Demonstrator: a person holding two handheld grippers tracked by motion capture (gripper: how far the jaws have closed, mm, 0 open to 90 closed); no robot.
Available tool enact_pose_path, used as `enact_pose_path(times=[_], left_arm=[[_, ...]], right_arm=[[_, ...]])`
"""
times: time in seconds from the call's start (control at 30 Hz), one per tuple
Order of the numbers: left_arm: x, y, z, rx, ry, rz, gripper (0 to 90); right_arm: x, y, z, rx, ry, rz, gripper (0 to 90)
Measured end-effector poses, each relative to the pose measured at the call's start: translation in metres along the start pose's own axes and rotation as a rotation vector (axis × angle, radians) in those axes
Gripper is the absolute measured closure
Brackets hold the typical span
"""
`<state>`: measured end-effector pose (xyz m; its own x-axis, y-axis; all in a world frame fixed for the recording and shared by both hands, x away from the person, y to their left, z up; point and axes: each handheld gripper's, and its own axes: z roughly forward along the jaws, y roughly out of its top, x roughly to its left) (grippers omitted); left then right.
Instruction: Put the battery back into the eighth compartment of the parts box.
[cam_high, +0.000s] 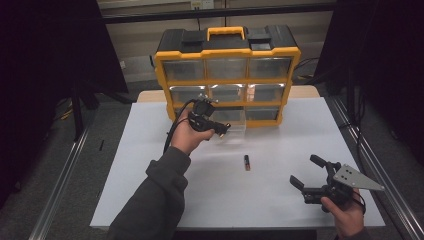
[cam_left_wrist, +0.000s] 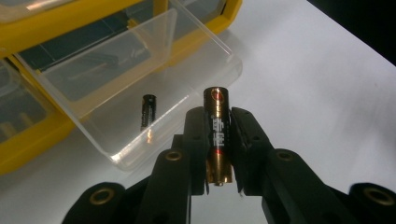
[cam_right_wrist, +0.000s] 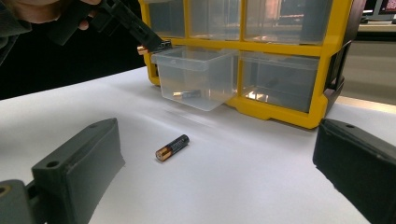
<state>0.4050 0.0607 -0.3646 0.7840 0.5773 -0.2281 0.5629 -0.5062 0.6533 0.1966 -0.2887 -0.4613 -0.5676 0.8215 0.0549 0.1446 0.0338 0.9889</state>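
My left gripper (cam_left_wrist: 218, 128) is shut on a black and gold battery (cam_left_wrist: 217, 122), held upright between its jaws. In the high view the left gripper (cam_high: 222, 129) hovers at the near rim of a clear drawer (cam_high: 236, 123) pulled out of the bottom row of a yellow and black organizer (cam_high: 227, 75). Another battery (cam_left_wrist: 148, 111) lies inside that drawer (cam_left_wrist: 140, 88). A third battery (cam_high: 246, 162) lies loose on the white table; it is the battery (cam_right_wrist: 172, 147) ahead of my right gripper (cam_right_wrist: 217, 140). The right gripper (cam_high: 306, 172) stands open at the front right with nothing between its jaws.
The organizer (cam_right_wrist: 280, 60) stands at the back of the white table top (cam_high: 150, 170), with its other clear drawers pushed in. A sleeved forearm (cam_high: 155, 200) reaches in from the bottom left. Metal rails (cam_high: 65, 170) run along both table sides.
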Motion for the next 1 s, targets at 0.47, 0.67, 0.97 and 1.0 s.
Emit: enact_pose_path(times=[0.47, 0.67, 0.97, 1.0], left_arm=[[0.016, 0.009, 0.003, -0.032, 0.054, -0.028, 77.4], [0.023, 0.008, 0.009, -0.032, 0.069, -0.037, 77.4], [0.034, 0.010, 0.015, -0.048, 0.116, -0.045, 77.3], [0.034, 0.010, 0.015, -0.048, 0.121, -0.047, 77.3]], right_arm=[[-0.001, 0.000, 0.000, 0.000, 0.001, -0.002, 0.9], [0.000, 0.000, 0.000, -0.001, 0.004, 0.001, 0.9], [-0.001, 0.000, 0.000, -0.005, 0.003, 0.001, 0.8], [-0.001, 0.000, 0.000, -0.004, 0.005, 0.002, 0.8]])
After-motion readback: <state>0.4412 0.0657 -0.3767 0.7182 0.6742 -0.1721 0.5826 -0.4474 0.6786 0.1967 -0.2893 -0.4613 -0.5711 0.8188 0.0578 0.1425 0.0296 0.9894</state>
